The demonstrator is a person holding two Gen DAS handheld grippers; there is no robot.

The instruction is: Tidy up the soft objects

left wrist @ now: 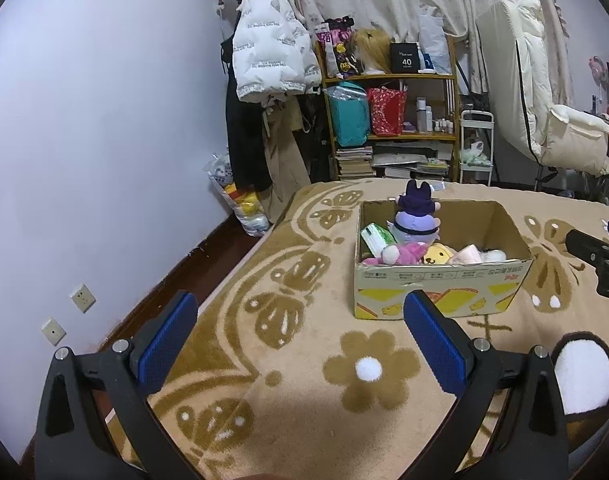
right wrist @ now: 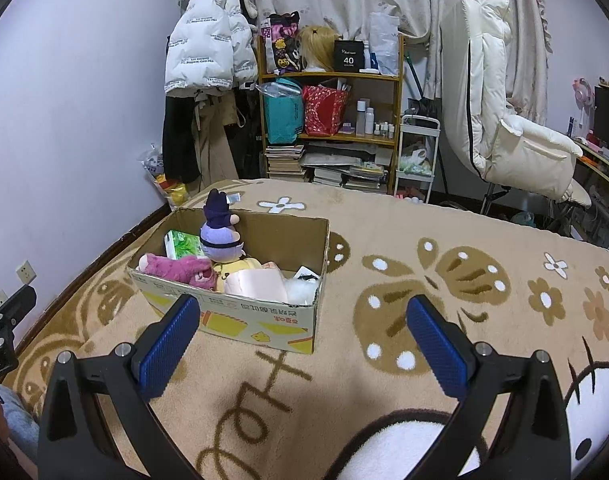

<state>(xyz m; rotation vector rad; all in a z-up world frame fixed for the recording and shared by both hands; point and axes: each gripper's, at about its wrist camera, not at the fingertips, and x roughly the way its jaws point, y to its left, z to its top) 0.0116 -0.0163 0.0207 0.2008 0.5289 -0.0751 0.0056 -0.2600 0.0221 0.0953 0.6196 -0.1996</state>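
Observation:
A cardboard box point(left wrist: 440, 284) stands on a tan patterned blanket point(left wrist: 304, 380); it also shows in the right wrist view point(right wrist: 240, 320). It holds a purple plush point(left wrist: 416, 220) point(right wrist: 220, 236) sitting upright, a pink plush point(left wrist: 400, 252) point(right wrist: 180, 268), a yellow plush point(left wrist: 436, 258), a green packet point(left wrist: 374, 236) point(right wrist: 182, 244), a pale pink soft item point(right wrist: 256, 286) and a white fluffy one point(right wrist: 302, 290). My left gripper point(left wrist: 300, 312) is open and empty, in front of the box. My right gripper point(right wrist: 302, 316) is open and empty, near the box's right front corner.
The blanket point(right wrist: 424, 240) covers a bed that ends at the left by a white wall. Behind stand a shelf point(left wrist: 388, 120) with bags and books, hanging coats point(left wrist: 264, 60), a small white cart point(right wrist: 418, 152) and a cream recliner chair point(right wrist: 504, 120). A bag of toys point(left wrist: 240, 200) lies on the floor.

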